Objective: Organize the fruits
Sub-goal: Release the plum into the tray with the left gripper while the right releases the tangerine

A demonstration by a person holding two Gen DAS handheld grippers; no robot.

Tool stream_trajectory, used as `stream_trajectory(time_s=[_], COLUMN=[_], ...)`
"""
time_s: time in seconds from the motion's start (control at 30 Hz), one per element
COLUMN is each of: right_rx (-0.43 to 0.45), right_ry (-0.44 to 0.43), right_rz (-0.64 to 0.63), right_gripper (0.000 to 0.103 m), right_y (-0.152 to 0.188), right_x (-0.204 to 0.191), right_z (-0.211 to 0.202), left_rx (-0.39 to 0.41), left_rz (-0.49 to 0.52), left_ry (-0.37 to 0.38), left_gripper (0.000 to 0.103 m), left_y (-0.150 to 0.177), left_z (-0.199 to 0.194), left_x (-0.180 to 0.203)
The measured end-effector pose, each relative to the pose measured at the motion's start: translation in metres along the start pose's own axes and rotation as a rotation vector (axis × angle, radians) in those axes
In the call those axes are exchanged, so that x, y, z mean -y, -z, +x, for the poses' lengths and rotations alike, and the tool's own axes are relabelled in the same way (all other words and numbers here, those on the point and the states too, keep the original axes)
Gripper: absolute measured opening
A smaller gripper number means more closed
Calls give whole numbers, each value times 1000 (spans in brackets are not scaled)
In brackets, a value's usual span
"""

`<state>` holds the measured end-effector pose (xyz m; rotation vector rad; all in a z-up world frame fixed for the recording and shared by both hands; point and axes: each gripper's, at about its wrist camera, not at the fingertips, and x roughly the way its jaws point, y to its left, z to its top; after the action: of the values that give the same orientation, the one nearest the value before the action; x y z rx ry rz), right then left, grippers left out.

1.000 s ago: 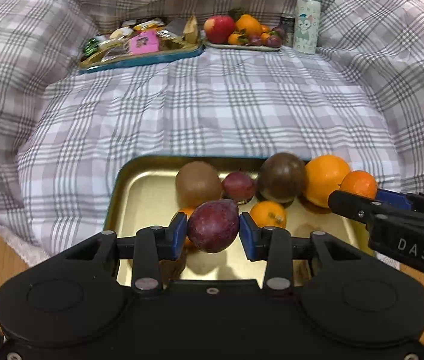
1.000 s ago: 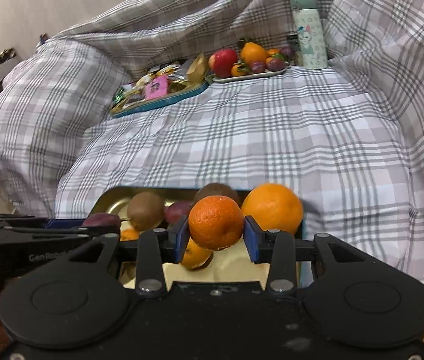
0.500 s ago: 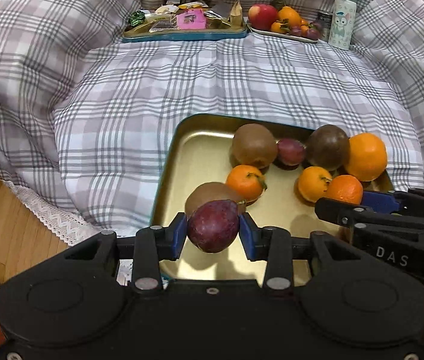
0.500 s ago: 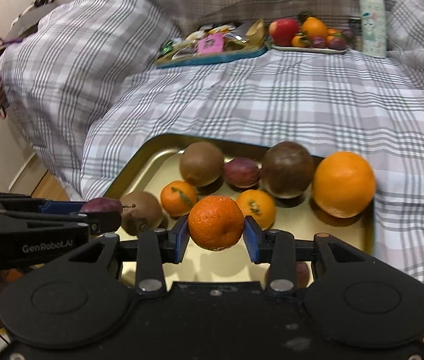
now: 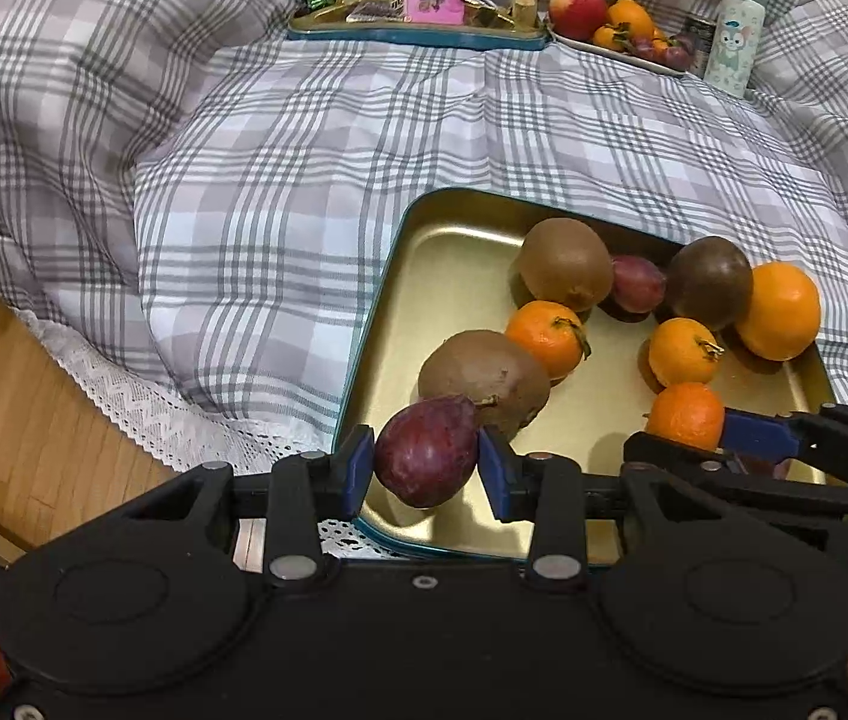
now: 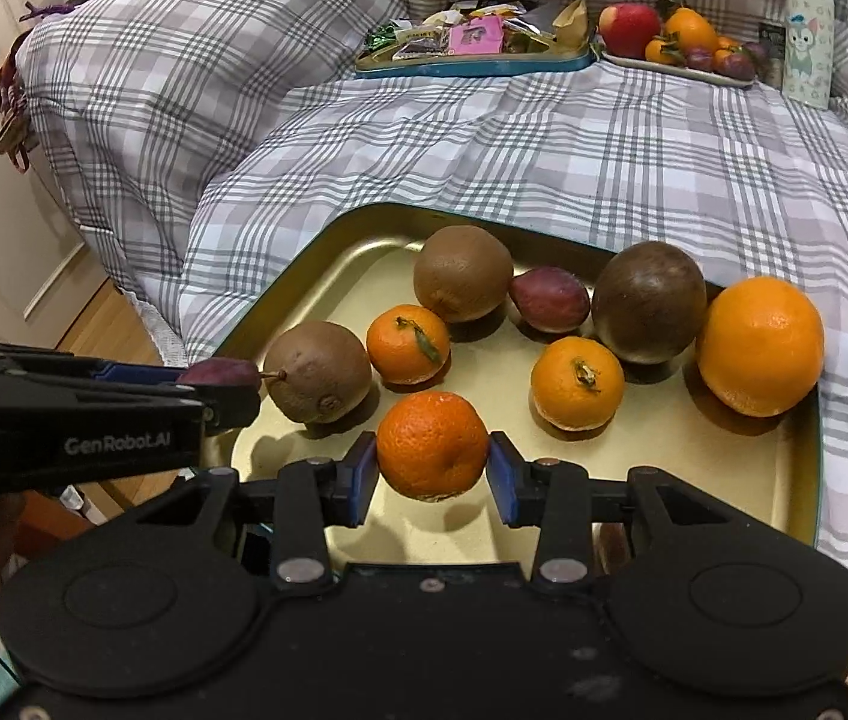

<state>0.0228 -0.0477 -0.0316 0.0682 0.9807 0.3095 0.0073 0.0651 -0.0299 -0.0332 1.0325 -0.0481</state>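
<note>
Left tool (image 5: 427, 471) grips a purple passion fruit (image 5: 427, 450) over the near left corner of the gold tray (image 5: 454, 240), while the right tool (image 6: 433, 474) clamps a mandarin (image 6: 431, 445) above the tray's near edge. Beyond them sit kiwis, mandarins and a big orange (image 6: 760, 345) on the tray. Farther back on the plaid bed (image 5: 303, 138) lies a fruit plate (image 6: 682, 69).

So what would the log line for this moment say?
left gripper: shut on purple fruit | right gripper: shut on mandarin | both over gold tray
</note>
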Motion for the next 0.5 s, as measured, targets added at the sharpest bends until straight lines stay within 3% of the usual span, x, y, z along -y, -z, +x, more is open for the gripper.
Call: stream_trajectory(time_s=[0.33,0.5], right_rx=[-25,-42], right_ry=[-9,-24], right_rz=[-14,-33], right_gripper=[41,41], right_y=[-1,-1], right_x=[-3,-6], right_z=[6,9], left_rx=[-24,1], left_rz=[-11,5], left_ry=[-19,-26], left_gripper=[44,43], left_y=[4,4], left_z=[11,6], left_x=[-2,0])
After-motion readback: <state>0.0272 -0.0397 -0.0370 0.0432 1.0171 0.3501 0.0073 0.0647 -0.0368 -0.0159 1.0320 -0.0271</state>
